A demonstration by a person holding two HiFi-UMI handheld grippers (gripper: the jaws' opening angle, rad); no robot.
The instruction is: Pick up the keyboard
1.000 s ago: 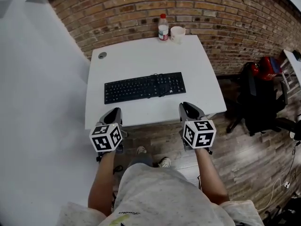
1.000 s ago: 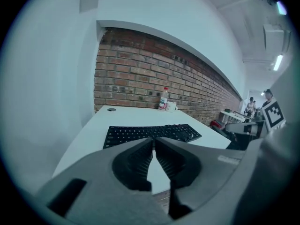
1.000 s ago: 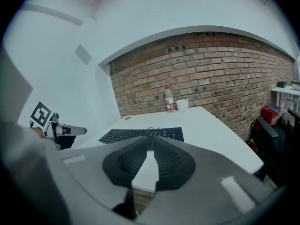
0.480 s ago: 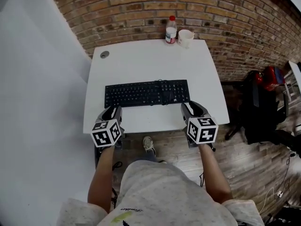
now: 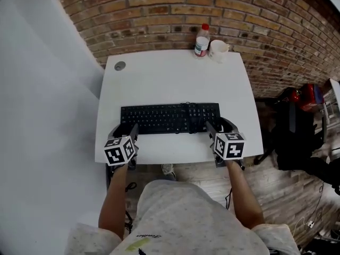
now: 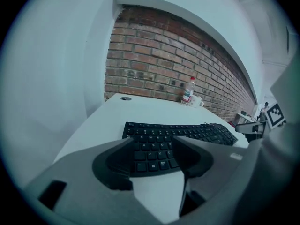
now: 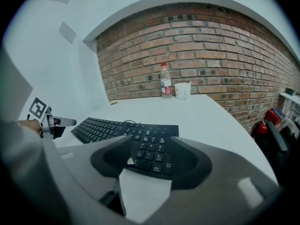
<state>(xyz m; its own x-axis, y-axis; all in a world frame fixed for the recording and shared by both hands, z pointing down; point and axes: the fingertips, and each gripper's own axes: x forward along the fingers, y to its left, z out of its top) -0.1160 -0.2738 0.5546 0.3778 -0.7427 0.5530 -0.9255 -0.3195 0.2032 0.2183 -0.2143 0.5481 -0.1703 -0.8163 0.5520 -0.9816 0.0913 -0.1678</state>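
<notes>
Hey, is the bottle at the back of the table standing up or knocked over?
Upright: the bottle stands cap-up beside the cup near the brick wall.

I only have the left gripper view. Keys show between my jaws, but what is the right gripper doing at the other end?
Observer: The right gripper's jaws are opening, the keyboard's number-pad end between them, pads not pressing.
Operator: Are both on the same edge?
Observer: Yes. The head view shows the left gripper, jaws also opening with keys between, and the right one at the near long edge, one per end.
Operator: Anything right of the table?
Observer: Something black with a red thing, on the floor.
</notes>
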